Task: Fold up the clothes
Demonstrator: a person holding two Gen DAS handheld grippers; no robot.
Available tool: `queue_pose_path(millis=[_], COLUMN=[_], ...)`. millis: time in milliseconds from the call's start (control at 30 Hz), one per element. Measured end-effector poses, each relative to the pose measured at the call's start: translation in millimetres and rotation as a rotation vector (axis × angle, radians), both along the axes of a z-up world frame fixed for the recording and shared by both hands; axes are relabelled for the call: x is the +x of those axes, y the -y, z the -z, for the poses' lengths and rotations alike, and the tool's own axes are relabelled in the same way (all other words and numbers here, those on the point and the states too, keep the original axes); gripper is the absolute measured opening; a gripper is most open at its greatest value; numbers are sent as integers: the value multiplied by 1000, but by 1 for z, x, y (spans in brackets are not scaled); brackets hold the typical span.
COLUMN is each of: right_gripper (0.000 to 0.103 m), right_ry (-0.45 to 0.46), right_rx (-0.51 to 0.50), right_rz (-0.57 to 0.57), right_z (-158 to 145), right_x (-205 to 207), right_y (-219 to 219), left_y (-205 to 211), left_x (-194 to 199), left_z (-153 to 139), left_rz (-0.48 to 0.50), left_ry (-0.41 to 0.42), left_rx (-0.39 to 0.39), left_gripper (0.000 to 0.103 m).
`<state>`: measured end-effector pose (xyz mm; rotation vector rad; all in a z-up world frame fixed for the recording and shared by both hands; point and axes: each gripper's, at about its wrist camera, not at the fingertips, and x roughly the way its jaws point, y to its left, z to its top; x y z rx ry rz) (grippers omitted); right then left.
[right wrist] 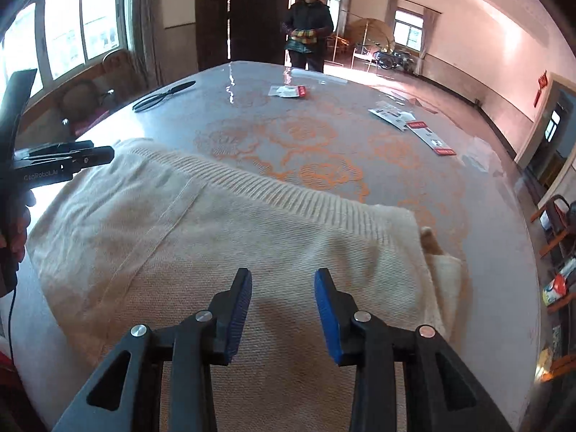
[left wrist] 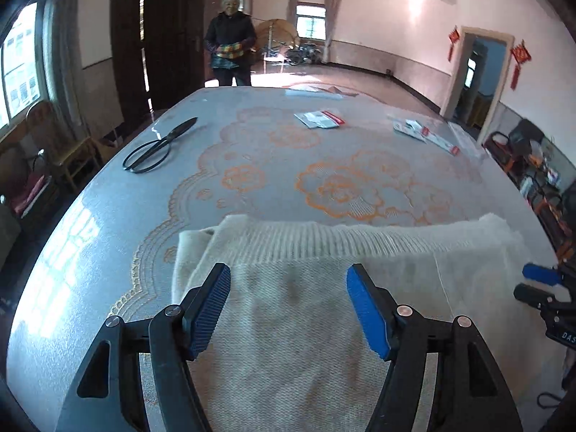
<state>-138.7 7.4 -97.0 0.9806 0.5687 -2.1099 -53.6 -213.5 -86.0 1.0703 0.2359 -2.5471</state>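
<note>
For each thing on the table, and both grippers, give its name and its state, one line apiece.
Cream sweater: partly folded, ribbed hem facing away.
Scissors: lying closed, clear of the sweater.
Packets: lying flat on the far half of the table.
Left gripper: open over the sweater, holding nothing.
Right gripper: open over the sweater, holding nothing.

Table mostly free beyond the sweater

Scissors [left wrist: 158, 145] lie upper left, packets [left wrist: 318, 119] upper middle and right; bare table [left wrist: 252, 187] between them and the sweater [left wrist: 288, 288] is open.
</note>
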Motion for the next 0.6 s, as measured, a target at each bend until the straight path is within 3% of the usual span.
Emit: queue_pose_path(millis=[100,167,367,433,533,600], right_gripper=[36,39,41,42,43,43], right_ry=[35,67,98,123,133,140], right_rx=[16,-9,8,-35,50,109], right_rz=[28,82,283,268,251,240], right_z=[13,14,-6,-14,2,13], right_x=[-8,-18,-31,-23,-18,-15], right_y=[-15,-40,-93,-96,-84,-76], left_y=[-7,-2,1,-2,-8,-9], left_x=[-3,6,21,24,25,30], left_z=[23,28,5,7,22,27], left_rz=[23,18,-33,-33,-29,-34], left_ry=[97,85,114,136,183,162], left_rx=[-79,-71,-93,-111,-157,-166], left_gripper=[69,71,71,73,76,77])
